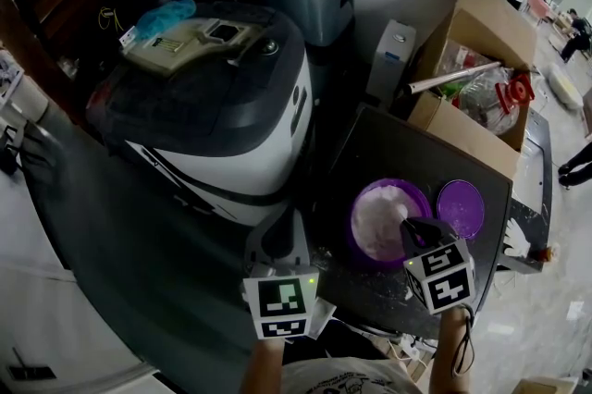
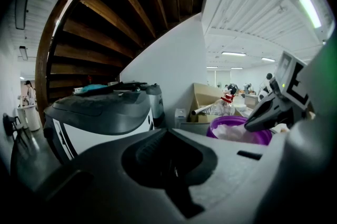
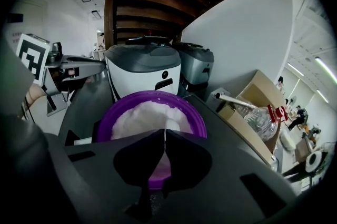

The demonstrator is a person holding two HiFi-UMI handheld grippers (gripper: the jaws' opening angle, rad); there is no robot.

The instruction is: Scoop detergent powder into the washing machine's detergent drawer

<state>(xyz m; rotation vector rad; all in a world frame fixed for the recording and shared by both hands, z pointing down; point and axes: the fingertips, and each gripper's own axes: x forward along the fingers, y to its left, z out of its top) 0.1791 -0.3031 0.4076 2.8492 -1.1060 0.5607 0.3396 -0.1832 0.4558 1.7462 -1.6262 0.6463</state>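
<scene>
Two grippers, both mine, each with its jaws pressed together and nothing between them that I can make out. My right gripper (image 1: 413,227) hangs over the round purple plastic tub (image 1: 359,198) of white detergent powder (image 1: 381,218) (piled high inside), near the dark tabletop's (image 1: 388,142) front edge. A flat purple lid (image 1: 461,207) lies just beside the tub, toward the right edge. My left gripper (image 1: 276,240) is at the front left corner, near the grey-and-white top-loading washing machine (image 1: 222,105).
</scene>
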